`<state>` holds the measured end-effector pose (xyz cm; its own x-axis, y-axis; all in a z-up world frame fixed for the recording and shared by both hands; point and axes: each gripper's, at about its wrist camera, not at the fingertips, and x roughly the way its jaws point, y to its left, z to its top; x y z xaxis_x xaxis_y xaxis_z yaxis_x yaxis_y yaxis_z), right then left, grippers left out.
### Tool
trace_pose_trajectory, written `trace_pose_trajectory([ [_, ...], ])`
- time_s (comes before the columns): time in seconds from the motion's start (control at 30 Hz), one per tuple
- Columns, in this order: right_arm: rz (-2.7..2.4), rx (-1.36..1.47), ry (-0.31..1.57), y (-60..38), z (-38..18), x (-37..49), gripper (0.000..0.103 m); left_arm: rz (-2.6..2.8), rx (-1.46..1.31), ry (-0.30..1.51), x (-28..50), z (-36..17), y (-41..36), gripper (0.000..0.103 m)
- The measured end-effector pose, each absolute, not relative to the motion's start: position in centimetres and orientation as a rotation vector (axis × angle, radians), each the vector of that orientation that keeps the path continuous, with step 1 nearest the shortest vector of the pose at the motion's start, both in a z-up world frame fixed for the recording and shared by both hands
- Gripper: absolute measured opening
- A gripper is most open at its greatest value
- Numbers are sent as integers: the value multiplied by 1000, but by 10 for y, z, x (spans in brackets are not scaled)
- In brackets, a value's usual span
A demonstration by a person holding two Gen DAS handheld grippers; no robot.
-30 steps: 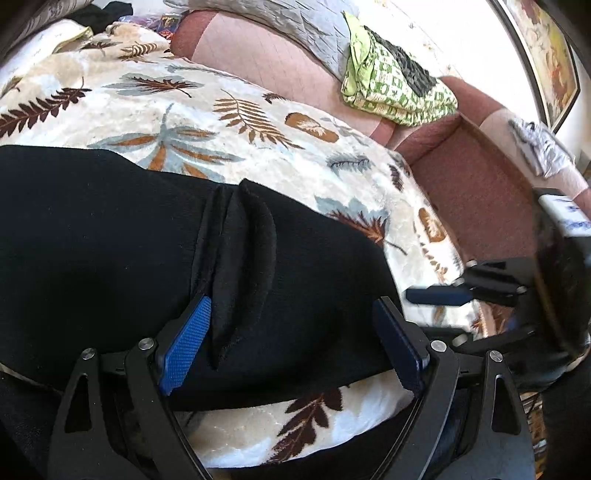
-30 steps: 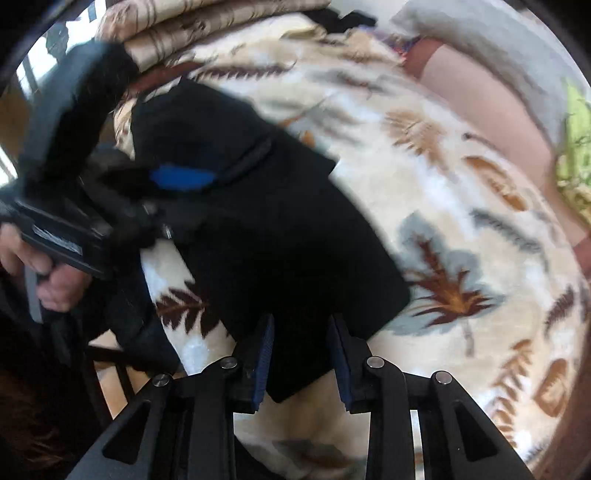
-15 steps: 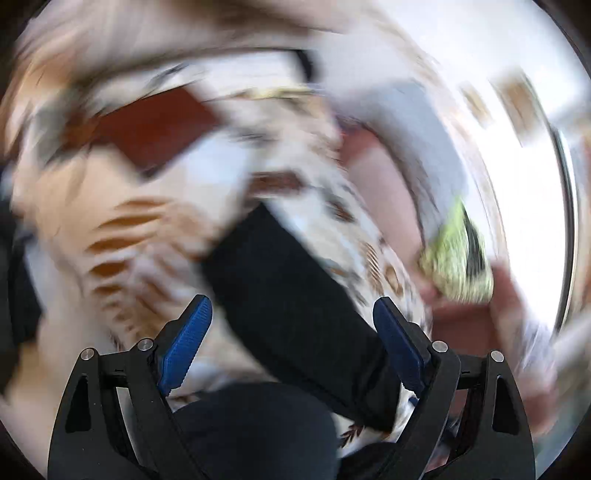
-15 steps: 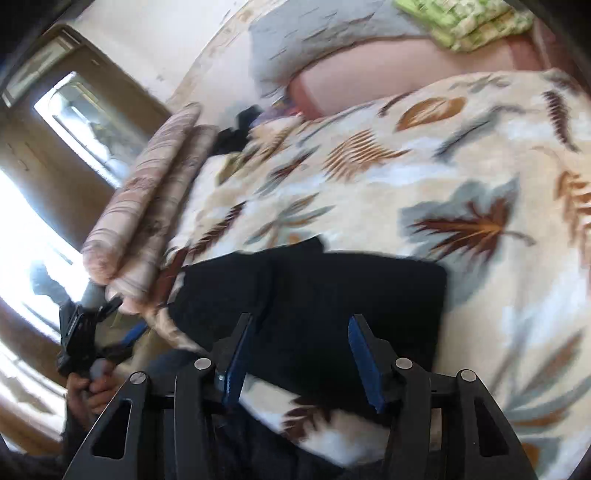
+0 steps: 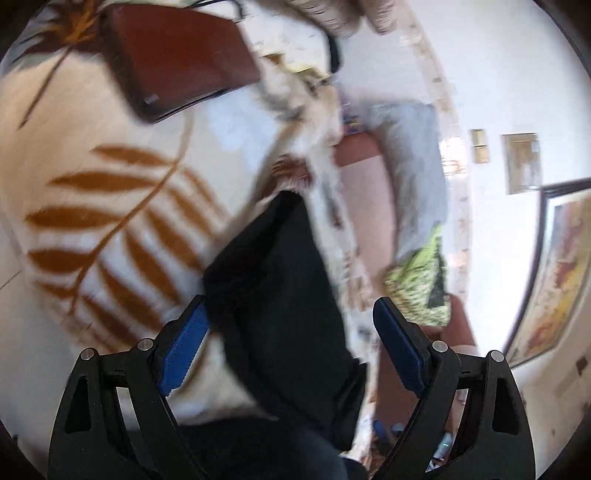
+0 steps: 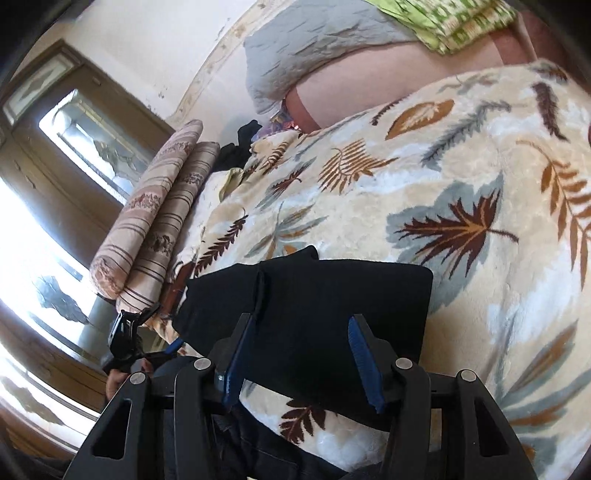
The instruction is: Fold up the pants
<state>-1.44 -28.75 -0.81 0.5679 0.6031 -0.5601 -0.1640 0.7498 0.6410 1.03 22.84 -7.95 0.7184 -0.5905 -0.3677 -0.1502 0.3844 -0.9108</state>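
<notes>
One pair of black fabric pants [image 6: 317,314], folded into a compact rectangle, lying flat on the cream plush blanket with brown and grey leaf print [image 6: 461,177] near its front edge; one vertical crease/fold ridge runs down the left part of the bundle. Right gripper [image 6: 301,363]: two blue-padded fingers [image 6: 364,365] spread apart, nothing between them, hovering just above the near edge of the pants; can't tell if the tips touch the fabric. Left gripper [image 5: 291,339]: two blue pads also spread wide, not clamped on anything; left wrist view is motion-blurred, the pants [image 5: 280,288] show there as a dark slab running up between the fingers, contact can't be confirmed. In the right wrist view the left gripper [image 6: 127,341] sits off the blanket's left edge, beside the pants, held in one hand [image 6: 114,380]. Other items: one dark brown flat rectangular case [image 5: 173,55] on the blanket, seen only in the left view. Two striped beige bolster cushions [image 6: 159,214] side by side at the blanket's far-left edge. One grey quilted pillow [image 6: 314,48] against the pinkish sofa back [image 6: 388,77]. One folded lime-green patterned cloth stack [image 6: 461,26] on top of the sofa back. One framed painting [image 5: 554,277] on the wall, plus two small pale wall plates [image 5: 522,162], blurred.
</notes>
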Motion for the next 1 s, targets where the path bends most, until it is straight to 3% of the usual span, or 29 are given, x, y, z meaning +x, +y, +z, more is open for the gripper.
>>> trace_pose_trajectory([
  [0.23,490,652,844,-300,-12,-15,51,-475,-1181,697,18,-64,222,89],
  [0.37,491,668,841,-303,-13,-15,51,-386,-1158,824,24,-80,222,89],
  [0.67,491,669,844,-303,-13,-15,51,-366,-1114,829,20,-78,218,88],
  [0.7,491,669,845,-303,-13,-15,51,-353,-1099,839,21,-78,216,76],
  [0.73,489,670,847,-303,-13,-14,51,-318,-1073,865,23,-78,215,50],
  [0.8,489,677,850,-305,-14,-15,51,-235,-1021,950,28,-84,212,18],
  [1.0,492,685,853,-307,-15,-13,51,-193,-798,905,25,-53,193,15],
])
